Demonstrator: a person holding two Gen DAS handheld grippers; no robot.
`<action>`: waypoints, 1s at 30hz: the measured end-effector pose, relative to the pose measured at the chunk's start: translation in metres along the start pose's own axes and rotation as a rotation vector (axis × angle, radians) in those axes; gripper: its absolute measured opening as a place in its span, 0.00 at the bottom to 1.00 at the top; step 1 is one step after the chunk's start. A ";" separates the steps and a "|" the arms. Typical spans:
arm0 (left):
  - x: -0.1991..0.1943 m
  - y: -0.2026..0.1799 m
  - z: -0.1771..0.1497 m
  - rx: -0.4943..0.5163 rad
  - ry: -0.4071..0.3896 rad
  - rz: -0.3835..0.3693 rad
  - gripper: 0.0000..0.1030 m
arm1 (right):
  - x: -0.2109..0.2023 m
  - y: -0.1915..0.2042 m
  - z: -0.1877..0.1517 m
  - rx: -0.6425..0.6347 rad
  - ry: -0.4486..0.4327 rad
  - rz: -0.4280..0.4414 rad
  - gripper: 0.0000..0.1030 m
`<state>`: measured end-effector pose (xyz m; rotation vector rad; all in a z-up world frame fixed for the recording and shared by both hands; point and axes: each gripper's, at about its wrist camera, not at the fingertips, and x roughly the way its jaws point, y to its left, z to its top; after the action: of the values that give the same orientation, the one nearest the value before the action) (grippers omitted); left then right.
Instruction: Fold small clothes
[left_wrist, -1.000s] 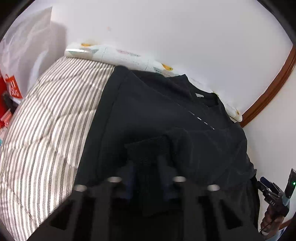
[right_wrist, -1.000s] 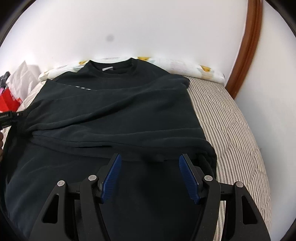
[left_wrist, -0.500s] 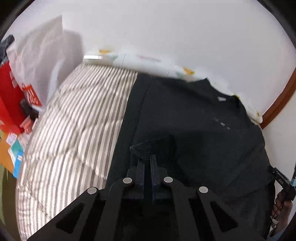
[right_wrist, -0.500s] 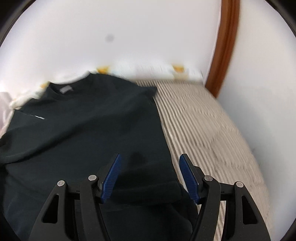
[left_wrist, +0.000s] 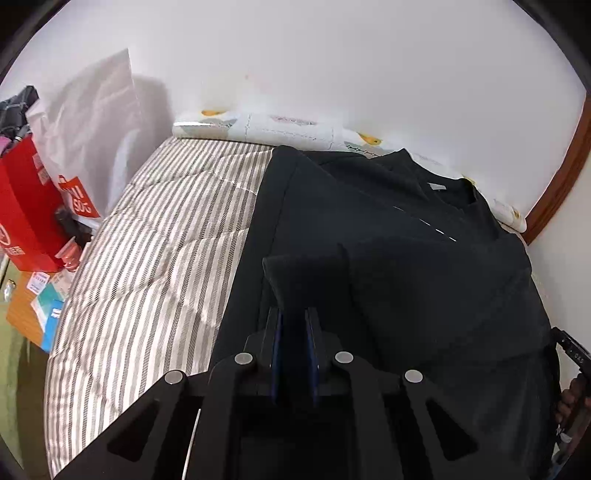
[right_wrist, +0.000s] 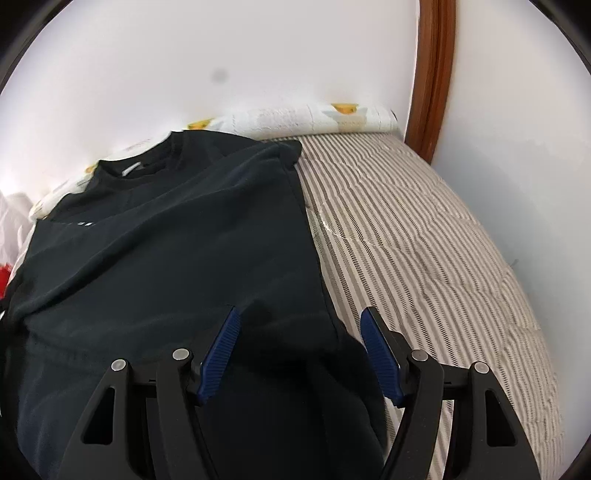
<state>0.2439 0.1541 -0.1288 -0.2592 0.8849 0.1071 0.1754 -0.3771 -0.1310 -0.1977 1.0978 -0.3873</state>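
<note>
Striped grey-and-cream quilted bedding (left_wrist: 147, 258) covers the bed beneath a plain white wall. Spread flat on it lies a soft matte black T-shirt (right_wrist: 166, 240), collar toward the far printed bolster (right_wrist: 314, 118). Left tool (left_wrist: 293, 325) is clenched on a raised fold of the shirt's fabric, its 2 blue ribbed pads nearly together. Right tool (right_wrist: 297, 332) is released, jaws widening, with dark cloth lying below and between them, untouched.
</note>
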 end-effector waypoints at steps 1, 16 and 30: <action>-0.004 0.000 -0.002 -0.003 -0.006 -0.003 0.11 | -0.006 -0.001 -0.002 -0.008 -0.012 -0.014 0.65; -0.080 -0.009 -0.061 0.031 -0.045 -0.022 0.18 | -0.073 -0.037 -0.064 0.035 0.022 0.007 0.65; -0.099 0.026 -0.143 0.015 0.042 -0.032 0.53 | -0.096 -0.059 -0.152 0.036 0.071 0.033 0.65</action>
<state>0.0688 0.1418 -0.1431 -0.2627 0.9231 0.0655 -0.0106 -0.3874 -0.0990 -0.1351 1.1614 -0.3869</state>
